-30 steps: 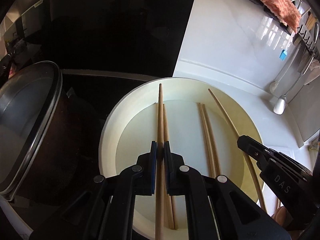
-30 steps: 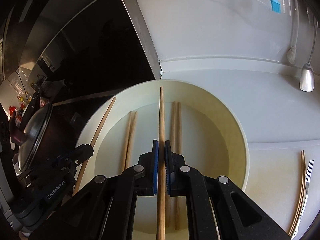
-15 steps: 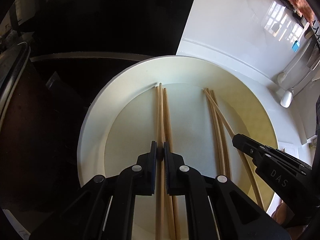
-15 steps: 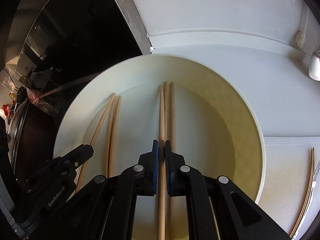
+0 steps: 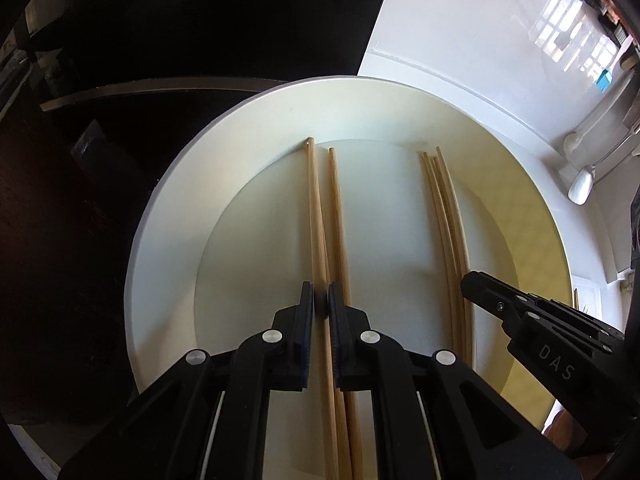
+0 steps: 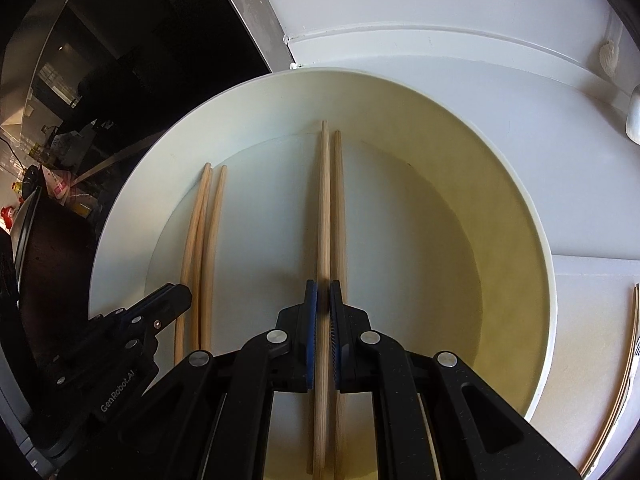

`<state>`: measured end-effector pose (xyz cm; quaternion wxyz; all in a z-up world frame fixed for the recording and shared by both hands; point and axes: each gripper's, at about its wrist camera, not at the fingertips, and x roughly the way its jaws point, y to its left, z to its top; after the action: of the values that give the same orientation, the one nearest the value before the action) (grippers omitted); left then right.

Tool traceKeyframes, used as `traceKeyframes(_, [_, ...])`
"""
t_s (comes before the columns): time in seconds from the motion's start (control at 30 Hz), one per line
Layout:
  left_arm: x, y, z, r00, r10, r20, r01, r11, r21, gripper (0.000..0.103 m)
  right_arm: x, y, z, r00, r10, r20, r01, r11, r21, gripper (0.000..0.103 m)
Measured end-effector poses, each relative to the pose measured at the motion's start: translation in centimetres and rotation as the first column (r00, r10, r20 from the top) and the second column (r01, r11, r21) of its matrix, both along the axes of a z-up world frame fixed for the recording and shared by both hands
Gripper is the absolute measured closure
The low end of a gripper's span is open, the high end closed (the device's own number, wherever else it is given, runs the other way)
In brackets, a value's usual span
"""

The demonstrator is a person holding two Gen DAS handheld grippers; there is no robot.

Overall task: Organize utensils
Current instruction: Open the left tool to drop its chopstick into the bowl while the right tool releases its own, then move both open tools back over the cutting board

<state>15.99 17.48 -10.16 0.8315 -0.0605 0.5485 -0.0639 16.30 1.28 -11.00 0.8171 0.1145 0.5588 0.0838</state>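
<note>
A wide cream dish (image 5: 160, 280) fills both views and holds several wooden chopsticks. My left gripper (image 5: 321, 308) is shut on one chopstick (image 5: 316, 208), whose tip lies inside the dish beside another chopstick (image 5: 338, 216). In the right wrist view my right gripper (image 6: 322, 308) is shut on a second chopstick (image 6: 324, 200), its tip low near the far wall of the dish (image 6: 120, 260), next to a lying chopstick (image 6: 339, 208). Each gripper shows in the other's view: the right gripper (image 5: 476, 288) by a right-hand bundle (image 5: 444, 208), the left gripper (image 6: 180, 294) by a left-hand bundle (image 6: 200, 232).
A black cooktop (image 5: 120, 40) lies left of the dish, with a dark pot (image 6: 40, 264) on it. White counter (image 6: 440, 8) runs behind and to the right. More chopsticks (image 6: 628, 368) lie at the right edge of the counter. A white spoon (image 5: 580, 188) hangs at the far right.
Both grippers have sunk toward the dish with their chopsticks. The tips, which stood over the far rim, now lie inside beside the other sticks. The pot has left the left wrist view.
</note>
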Motion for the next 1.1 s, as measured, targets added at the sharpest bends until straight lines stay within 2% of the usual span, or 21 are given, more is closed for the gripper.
traceKeyframes(0.1, [0.0, 0.0, -0.2, 1.0, 0.0, -0.009, 0.0, 1.0, -0.002, 0.091, 0.0, 0.0, -0.1, 1.0, 0.002, -0.002, -0.002, 1.0, -0.002, 0.097])
traceKeyframes(0.2, [0.0, -0.1, -0.4, 1.0, -0.001, -0.019, 0.001, 1.0, -0.006, 0.077, 0.0, 0.1, -0.1, 1.0, 0.011, 0.001, -0.011, 1.0, -0.009, 0.096])
traceKeyframes(0.27, [-0.1, -0.2, -0.3, 1.0, -0.004, -0.014, 0.003, 1.0, -0.002, 0.077, 0.0, 0.1, 0.0, 1.0, 0.012, 0.006, -0.012, 1.0, -0.016, 0.096])
traceKeyframes(0.3, [-0.2, -0.1, -0.2, 1.0, 0.001, -0.009, -0.001, 1.0, 0.002, 0.075, 0.0, 0.1, 0.1, 1.0, 0.013, 0.008, -0.013, 1.0, -0.02, 0.093])
traceKeyframes(0.33, [-0.3, -0.1, 0.0, 1.0, 0.004, -0.002, -0.004, 1.0, -0.001, 0.073, 0.0, 0.0, 0.2, 1.0, 0.013, 0.015, -0.012, 1.0, -0.022, 0.084])
traceKeyframes(0.4, [-0.4, -0.1, 0.4, 1.0, 0.007, 0.006, -0.007, 1.0, -0.01, 0.069, -0.3, -0.1, 0.8, 0.999, 0.008, 0.036, -0.007, 1.0, -0.029, 0.073])
traceKeyframes(0.53, [-0.8, -0.2, 1.4, 1.0, 0.005, 0.026, -0.005, 1.0, -0.014, 0.06, -1.2, -0.3, 1.8, 0.998, 0.008, 0.069, -0.005, 0.999, -0.047, 0.072])
traceKeyframes(0.57, [-1.0, -0.2, 1.7, 0.999, 0.006, 0.032, -0.006, 1.0, -0.009, 0.05, -1.5, -0.5, 2.1, 0.997, 0.005, 0.076, -0.001, 0.999, -0.046, 0.072])
traceKeyframes(0.6, [-1.1, -0.2, 2.0, 0.999, 0.012, 0.041, -0.012, 1.0, -0.005, 0.035, -1.7, -0.6, 2.4, 0.996, 0.001, 0.087, 0.003, 0.999, -0.044, 0.072])
traceKeyframes(0.63, [-1.3, -0.1, 2.4, 0.998, 0.019, 0.058, -0.019, 1.0, -0.009, 0.033, -1.9, -0.7, 2.8, 0.995, -0.005, 0.098, 0.01, 0.999, -0.044, 0.07])
traceKeyframes(0.83, [-2.3, 0.9, 4.1, 0.996, 0.033, 0.081, -0.033, 0.999, -0.005, 0.028, -3.8, -1.6, 4.8, 0.984, -0.002, 0.179, 0.012, 0.999, -0.053, 0.061])
traceKeyframes(0.93, [-2.8, 1.1, 4.9, 0.995, 0.036, 0.097, -0.037, 0.999, 0.002, 0.025, -4.6, -2.0, 5.3, 0.981, -0.009, 0.195, 0.019, 0.999, -0.05, 0.056])
traceKeyframes(1.1, [-3.7, 1.6, 6.1, 0.993, 0.043, 0.114, -0.044, 0.999, 0.007, 0.02, -5.9, -2.1, 5.4, 0.98, -0.026, 0.197, 0.036, 0.998, -0.048, 0.053])
